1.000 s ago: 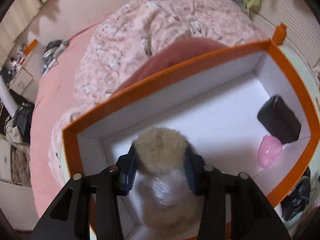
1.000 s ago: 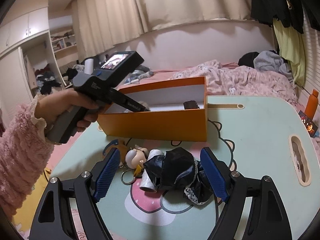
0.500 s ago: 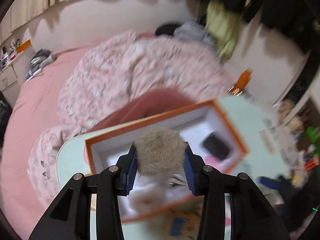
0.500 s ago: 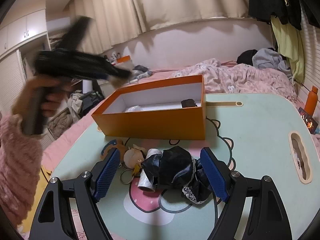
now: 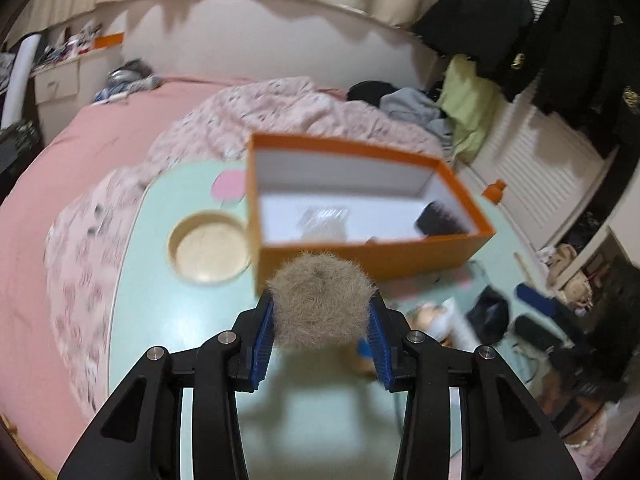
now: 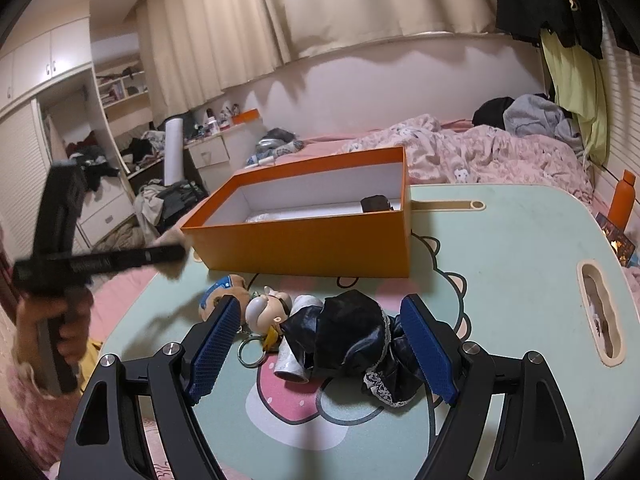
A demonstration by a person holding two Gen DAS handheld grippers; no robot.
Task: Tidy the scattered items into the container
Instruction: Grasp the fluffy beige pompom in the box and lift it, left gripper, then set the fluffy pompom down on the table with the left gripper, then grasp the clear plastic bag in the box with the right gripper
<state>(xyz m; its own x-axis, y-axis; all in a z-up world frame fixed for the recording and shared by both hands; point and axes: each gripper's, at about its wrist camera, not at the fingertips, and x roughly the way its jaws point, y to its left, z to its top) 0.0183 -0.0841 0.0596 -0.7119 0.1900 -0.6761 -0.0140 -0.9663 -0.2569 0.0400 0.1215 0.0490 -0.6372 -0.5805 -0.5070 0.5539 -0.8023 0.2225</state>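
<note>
Withdrawn from the orange box (image 5: 360, 256), my left gripper (image 5: 320, 332) stays clamped on the fur ball (image 5: 320, 304), box just ahead. My right gripper (image 6: 320, 344) hovers open, straddling the black cloth (image 6: 352, 332).

Dim, warm indoor light from overhead fills both views. The left wrist view is smeared by motion: the orange box (image 5: 360, 208) and the bed (image 5: 100, 168) look streaked. The right wrist view is sharper, though the left gripper (image 6: 168, 258) blurs. Fisheye bending curves the edges, with dark corners.
</note>
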